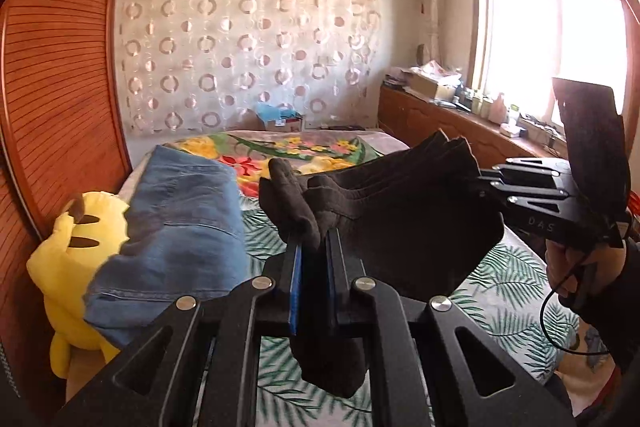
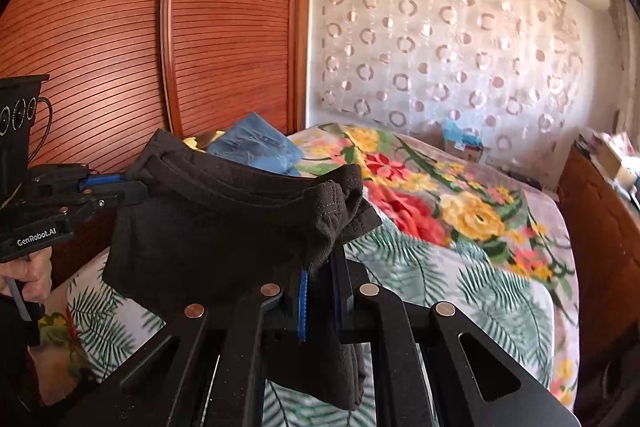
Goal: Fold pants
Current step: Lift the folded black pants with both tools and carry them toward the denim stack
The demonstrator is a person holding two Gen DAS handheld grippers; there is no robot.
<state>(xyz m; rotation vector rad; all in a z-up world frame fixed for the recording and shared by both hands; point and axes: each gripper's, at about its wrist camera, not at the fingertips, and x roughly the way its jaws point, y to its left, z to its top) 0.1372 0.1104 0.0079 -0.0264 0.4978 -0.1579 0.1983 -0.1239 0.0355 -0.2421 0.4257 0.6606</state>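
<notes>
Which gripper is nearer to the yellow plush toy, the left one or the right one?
Left. The left gripper, shut on the dark pants, is beside the blue jeans next to the yellow plush toy. The right gripper holds the pants' far end.

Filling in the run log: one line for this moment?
left gripper: shut on dark pants | right gripper: shut on dark pants | pants: off bed

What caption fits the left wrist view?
Both tools hold dark brown fabric pants above the leaf-print bedsheet, beside folded blue jeans.
</notes>
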